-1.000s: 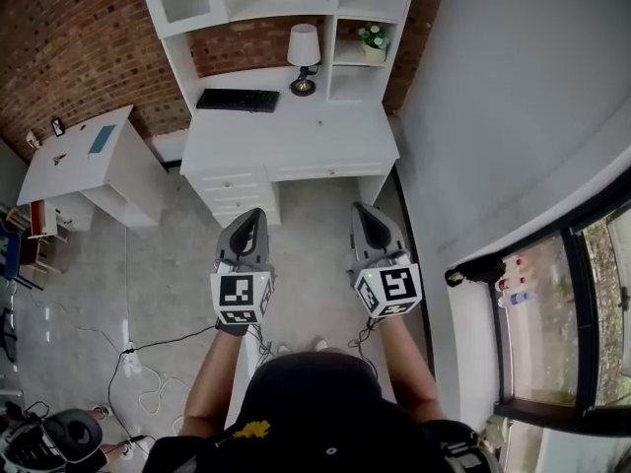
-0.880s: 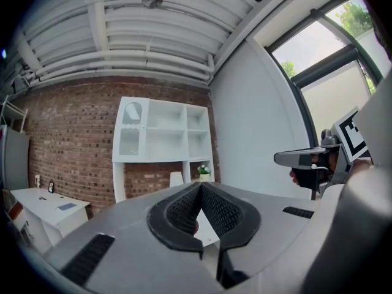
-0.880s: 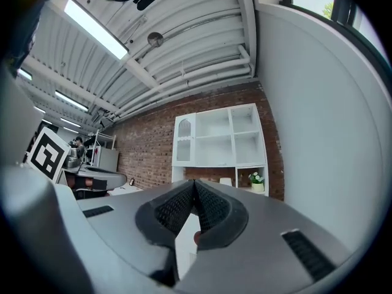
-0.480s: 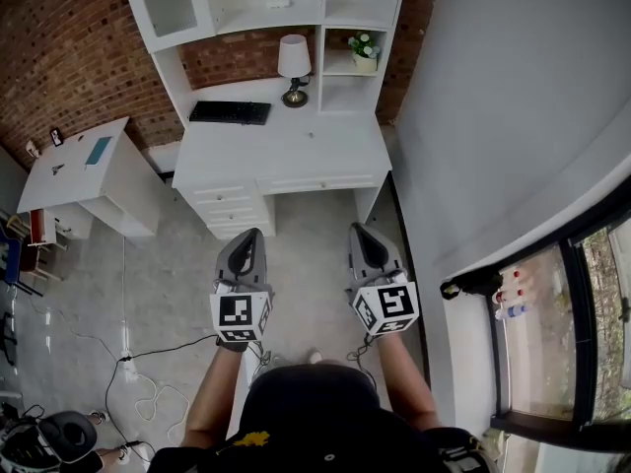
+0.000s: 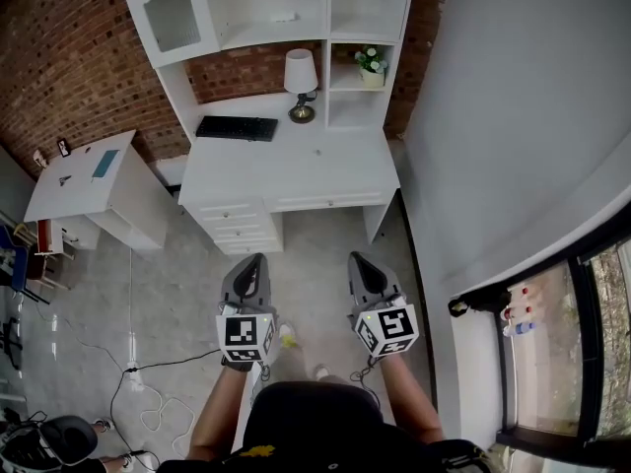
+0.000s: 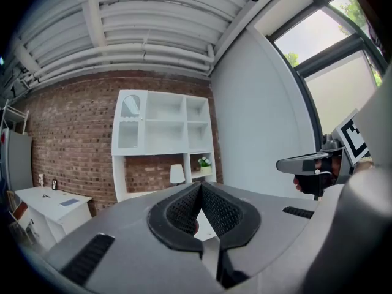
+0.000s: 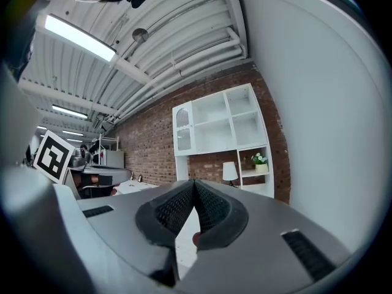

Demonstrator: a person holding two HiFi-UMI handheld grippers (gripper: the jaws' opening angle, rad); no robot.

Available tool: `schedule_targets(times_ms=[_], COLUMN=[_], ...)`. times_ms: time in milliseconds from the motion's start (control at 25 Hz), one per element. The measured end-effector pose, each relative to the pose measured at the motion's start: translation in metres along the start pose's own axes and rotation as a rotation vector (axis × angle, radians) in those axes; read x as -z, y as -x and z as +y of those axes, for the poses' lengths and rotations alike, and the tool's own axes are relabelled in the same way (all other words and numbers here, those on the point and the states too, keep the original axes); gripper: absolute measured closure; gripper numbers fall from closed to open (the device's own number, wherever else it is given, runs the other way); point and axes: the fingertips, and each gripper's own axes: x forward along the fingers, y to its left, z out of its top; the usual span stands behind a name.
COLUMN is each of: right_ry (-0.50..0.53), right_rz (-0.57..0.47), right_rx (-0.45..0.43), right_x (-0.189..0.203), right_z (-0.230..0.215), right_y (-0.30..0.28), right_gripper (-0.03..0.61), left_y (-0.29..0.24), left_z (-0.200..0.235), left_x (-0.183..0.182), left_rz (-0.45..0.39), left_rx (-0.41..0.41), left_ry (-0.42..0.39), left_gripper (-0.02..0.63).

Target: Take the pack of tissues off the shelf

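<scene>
White tissue pack [image 5: 284, 16] shelved — far from clenched left gripper [image 5: 254, 264] and right gripper [image 5: 357, 262].

Small white pack of tissues [image 5: 284, 16] lies on the upper shelf [image 5: 246, 33]

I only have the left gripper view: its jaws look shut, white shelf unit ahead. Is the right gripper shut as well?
Observer: Yes, in its own view the right gripper has its jaws together.
Operator: Can you spot the tissues?
Observer: The head view shows a small white object on an upper shelf; too small to be sure it's the pack.
Operator: Anything on the desk?
Observer: A black keyboard, left of the lamp.
</scene>
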Motion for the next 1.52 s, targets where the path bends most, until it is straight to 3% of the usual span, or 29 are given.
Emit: schedule_targets(times_ms=[360,960,1520], right_ry=[0.033,0.094,0.121], right_rz=[0.023,-0.005,0.045], right_rx=[0.021,0.067,0.121], right_x=[0.002,-0.047,-0.043], right_z=[-0.019,-0.022,-0.048], right_y=[-0.079,-0.267,-0.349], right_gripper=[0.575,0.575,0.575], left_y=[-0.076,-0.215,-0.298], left_z=[0.041,0.18,0.237], left_x=[-0.002,-0.043,-0.03], left_rz=[-0.027,-0.096,-0.079], left_rx=[0.032,0.093,0.126], left_ry=[0.009,0.03,0.079], left_gripper=[0.595,0.595,0.596])
